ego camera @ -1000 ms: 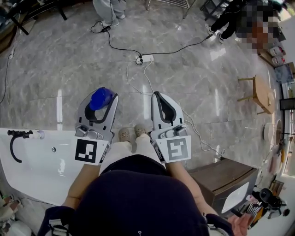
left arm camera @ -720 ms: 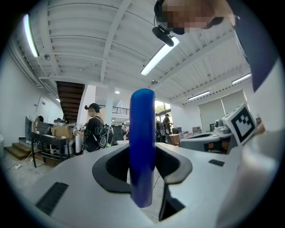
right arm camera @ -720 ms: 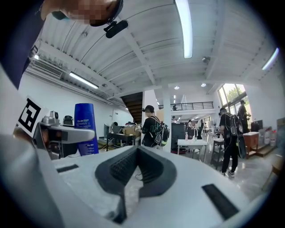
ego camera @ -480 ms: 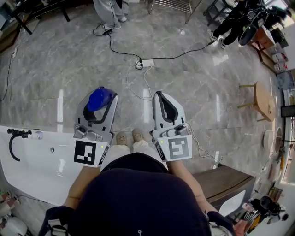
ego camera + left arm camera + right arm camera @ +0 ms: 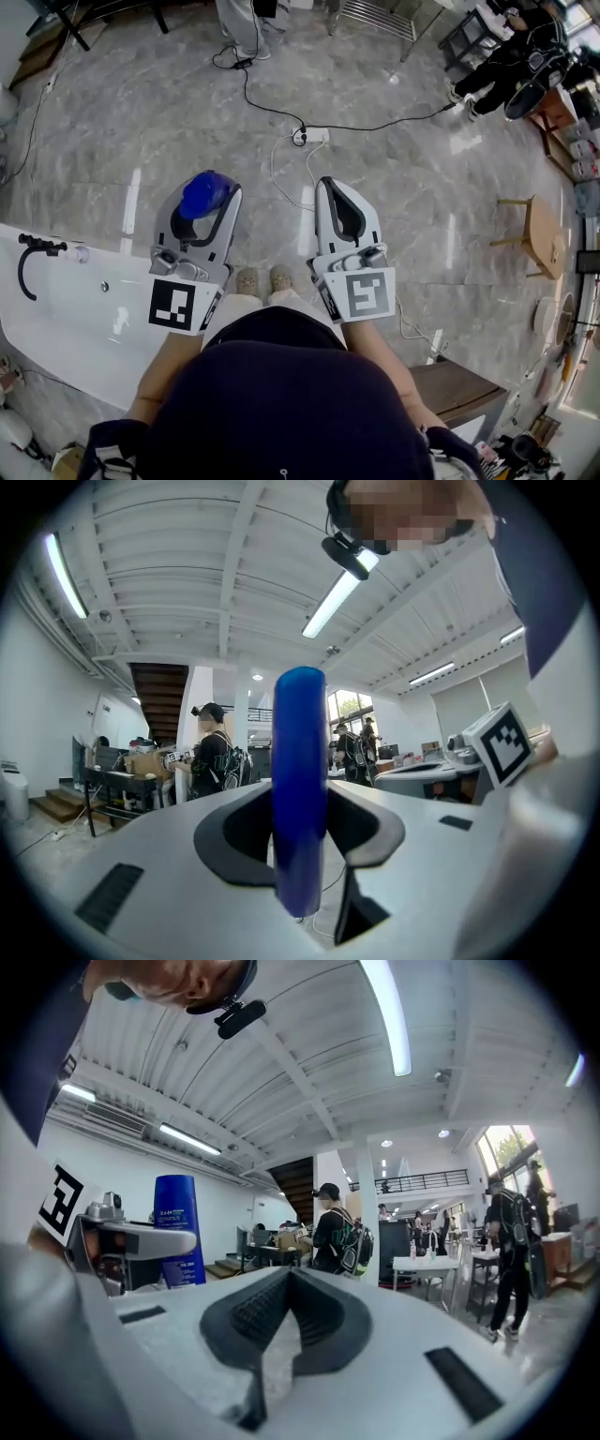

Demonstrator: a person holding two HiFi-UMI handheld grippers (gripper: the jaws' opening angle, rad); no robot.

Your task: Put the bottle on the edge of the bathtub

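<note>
From the head view, the left gripper (image 5: 214, 189) is clamped on the blue bottle (image 5: 202, 197), which stands upright between its jaws. The bottle hangs over the grey floor (image 5: 141, 122), just past the rim of the white bathtub (image 5: 66, 309) at the lower left. It is clear of the tub. The right gripper (image 5: 335, 192) is beside it, jaws drawn together with nothing in them. A white power strip (image 5: 314, 136) and its cables lie on the floor ahead.

In the left gripper view, the bottle (image 5: 300, 789) rises as a narrow blue column, pinched between the two dark pads (image 5: 225, 832). A person with a backpack (image 5: 211, 757) stands in the background.

In the right gripper view, the right gripper (image 5: 289, 1283) shows its ribbed pads meeting at the tip, with nothing between them. At the left of this view the bottle (image 5: 178, 1232) stands up above the left gripper (image 5: 131, 1239).
</note>
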